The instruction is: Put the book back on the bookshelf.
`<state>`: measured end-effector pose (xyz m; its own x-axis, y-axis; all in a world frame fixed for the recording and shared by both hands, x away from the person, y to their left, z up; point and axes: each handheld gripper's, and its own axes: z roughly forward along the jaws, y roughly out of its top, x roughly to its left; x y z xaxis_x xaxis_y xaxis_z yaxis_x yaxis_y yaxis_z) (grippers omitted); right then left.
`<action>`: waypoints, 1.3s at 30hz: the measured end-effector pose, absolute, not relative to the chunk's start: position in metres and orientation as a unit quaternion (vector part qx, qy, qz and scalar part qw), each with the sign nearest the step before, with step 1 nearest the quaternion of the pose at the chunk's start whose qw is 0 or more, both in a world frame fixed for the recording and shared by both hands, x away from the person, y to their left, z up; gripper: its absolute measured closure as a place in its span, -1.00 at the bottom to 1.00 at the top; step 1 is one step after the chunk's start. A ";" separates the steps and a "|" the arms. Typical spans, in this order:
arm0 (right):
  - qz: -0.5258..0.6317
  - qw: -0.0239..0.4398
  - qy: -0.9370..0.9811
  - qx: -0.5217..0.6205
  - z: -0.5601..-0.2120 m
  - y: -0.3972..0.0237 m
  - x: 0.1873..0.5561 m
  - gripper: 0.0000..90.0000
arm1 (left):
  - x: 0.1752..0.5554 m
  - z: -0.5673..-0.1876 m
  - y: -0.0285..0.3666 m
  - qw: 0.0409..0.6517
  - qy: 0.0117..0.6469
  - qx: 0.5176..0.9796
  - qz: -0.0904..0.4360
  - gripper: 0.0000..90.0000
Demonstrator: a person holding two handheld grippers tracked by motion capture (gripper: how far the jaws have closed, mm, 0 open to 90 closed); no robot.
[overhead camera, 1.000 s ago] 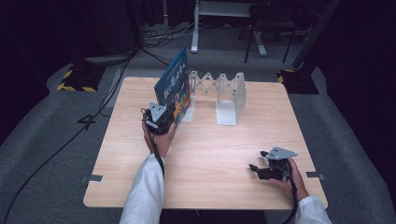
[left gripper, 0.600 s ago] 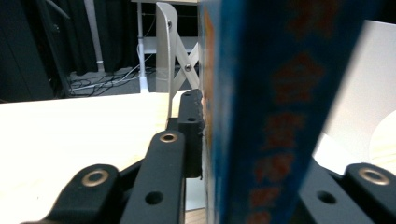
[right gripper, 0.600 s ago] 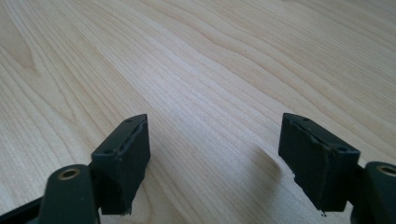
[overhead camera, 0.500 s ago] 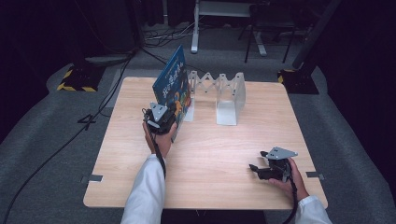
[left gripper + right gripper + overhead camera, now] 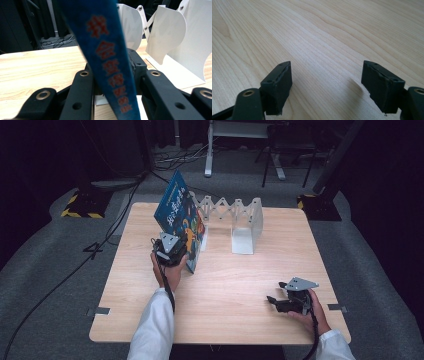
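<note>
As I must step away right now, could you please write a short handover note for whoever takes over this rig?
Left gripper: jaws have just been opening around the blue book; a gap shows beside its spine.
Right gripper: open, empty, low over the wooden table.
Book: upright but tilted, at the left end of the white folding book rack.
Done: book stood by the rack.
Left: probably back the left gripper off.

Left gripper [image 5: 181,251] jaws just opening, right gripper [image 5: 278,298] agape
</note>
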<state>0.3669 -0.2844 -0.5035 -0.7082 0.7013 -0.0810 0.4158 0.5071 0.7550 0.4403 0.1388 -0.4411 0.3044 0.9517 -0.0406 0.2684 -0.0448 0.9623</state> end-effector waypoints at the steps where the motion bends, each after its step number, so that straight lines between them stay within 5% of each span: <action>1: 0.371 0.192 0.846 0.330 -0.504 -0.284 0.367 -0.44 | 0.440 -0.441 0.139 0.496 0.478 0.638 0.344 0.55; 39: 0.371 0.188 0.844 0.338 -0.504 -0.284 0.368 -0.47 | 0.424 -0.441 0.150 0.470 0.442 0.687 0.334 0.43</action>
<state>0.3681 -0.2838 -0.5039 -0.7002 0.7109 -0.0660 0.4316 0.4950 0.7541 0.4240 0.1502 -0.4405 0.3874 0.9209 0.0433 0.2930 -0.1675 0.9413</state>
